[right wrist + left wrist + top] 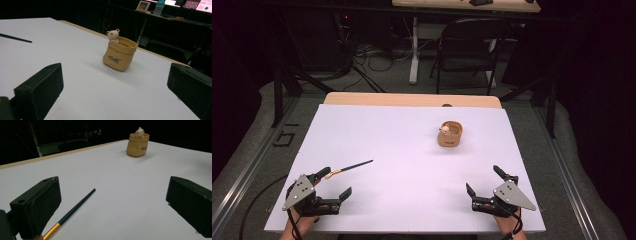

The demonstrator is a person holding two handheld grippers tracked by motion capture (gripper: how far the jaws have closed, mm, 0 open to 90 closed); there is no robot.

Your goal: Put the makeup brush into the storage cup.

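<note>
A dark pencil (354, 166) with a gold end lies flat on the white table (412, 150) at the near left, its tip pointing right and away. My left gripper (336, 182) rests beside it, open, with nothing between the jaws. In the left gripper view the pencil (75, 208) runs past the left jaw's inner side. A tan sack-shaped holder (450, 134) with a small bear figure on its rim stands upright right of centre, also in view as the holder (138, 144) (120, 56). My right gripper (483, 181) sits open at the near right, apart from the holder.
A folding chair (469, 50) and a desk leg (414, 50) stand beyond the table's far edge. Cables lie on the floor back there. A metal rail (242, 170) runs along the left side of the table.
</note>
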